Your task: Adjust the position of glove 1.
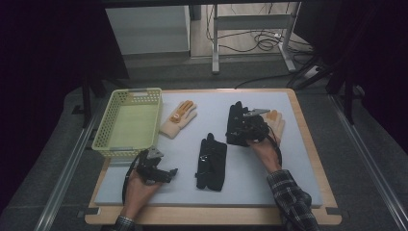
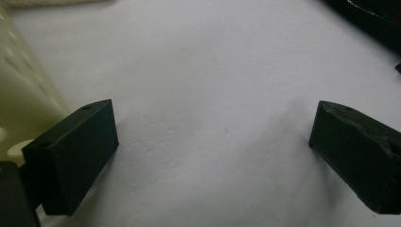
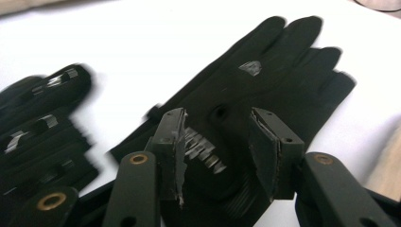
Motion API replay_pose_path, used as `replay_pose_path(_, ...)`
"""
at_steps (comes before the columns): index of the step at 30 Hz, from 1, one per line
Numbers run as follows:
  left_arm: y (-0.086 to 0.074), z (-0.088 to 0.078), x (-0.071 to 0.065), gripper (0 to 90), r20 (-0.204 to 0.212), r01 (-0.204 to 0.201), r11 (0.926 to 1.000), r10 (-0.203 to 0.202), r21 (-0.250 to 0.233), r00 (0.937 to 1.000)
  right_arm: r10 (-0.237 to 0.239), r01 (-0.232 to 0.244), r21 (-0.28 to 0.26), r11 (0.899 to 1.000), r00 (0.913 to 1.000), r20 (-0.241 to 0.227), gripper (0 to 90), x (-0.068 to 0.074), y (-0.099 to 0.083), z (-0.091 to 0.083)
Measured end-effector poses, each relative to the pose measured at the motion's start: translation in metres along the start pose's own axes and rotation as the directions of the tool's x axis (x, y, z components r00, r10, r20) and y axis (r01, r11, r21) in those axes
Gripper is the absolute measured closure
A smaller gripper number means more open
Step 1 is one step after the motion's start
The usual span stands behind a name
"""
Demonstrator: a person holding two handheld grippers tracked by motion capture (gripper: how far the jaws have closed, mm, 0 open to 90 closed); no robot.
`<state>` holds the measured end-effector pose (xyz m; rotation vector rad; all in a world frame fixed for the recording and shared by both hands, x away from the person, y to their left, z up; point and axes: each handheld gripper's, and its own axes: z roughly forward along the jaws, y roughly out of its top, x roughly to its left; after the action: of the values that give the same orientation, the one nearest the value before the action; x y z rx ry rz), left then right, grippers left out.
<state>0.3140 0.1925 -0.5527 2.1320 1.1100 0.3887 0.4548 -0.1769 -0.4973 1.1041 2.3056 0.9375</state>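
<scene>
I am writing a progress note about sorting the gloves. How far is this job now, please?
Done: nothing, it seems; the yellow basket holds no glove. In hand: the right gripper is over the black glove at the far right, jaws around its cuff, but a firm pinch is not clear. Left: that glove, the second black glove and two tan gloves lie on the mat. The left gripper is open.

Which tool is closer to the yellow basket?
The left. The left tool sits just below the yellow basket, near its front corner, jaws wide open over bare mat. The right tool is far across the table, over a black glove.
</scene>
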Motion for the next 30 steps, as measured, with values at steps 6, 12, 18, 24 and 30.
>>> replay_pose_path(6, 0.000, 0.000, 0.000, 1.9, 0.000, 0.000, 1.0000, 0.000, 0.000, 1.0000, 0.013, -0.014, 0.033, 0.999, 0.9994, 0.031, 61.1, -0.015, 0.011, 0.021)
replay_pose_path(12, 0.000, 0.000, 0.000, 2.0, 0.000, 0.000, 1.0000, 0.000, 0.000, 1.0000, 0.014, -0.017, 0.058, 0.998, 0.9986, 0.051, 46.5, -0.022, 0.014, 0.040)
replay_pose_path(18, 0.000, 0.000, 0.000, 1.9, 0.000, -0.001, 1.0000, 0.001, 0.000, 1.0000, 0.044, -0.047, 0.072, 0.996, 0.9979, 0.048, 53.2, -0.026, 0.012, 0.046)
replay_pose_path(24, 0.000, 0.000, 0.000, 2.0, 0.000, -0.001, 1.0000, 0.001, 0.001, 1.0000, 0.003, -0.012, 0.076, 0.997, 0.9933, 0.116, 77.4, -0.018, 0.011, 0.043)
replay_pose_path(30, 0.000, 0.000, 0.001, 1.9, 0.000, -0.007, 1.0000, 0.007, 0.004, 1.0000, 0.046, -0.052, 0.067, 0.996, 0.9957, 0.080, 78.6, -0.023, 0.012, 0.032)
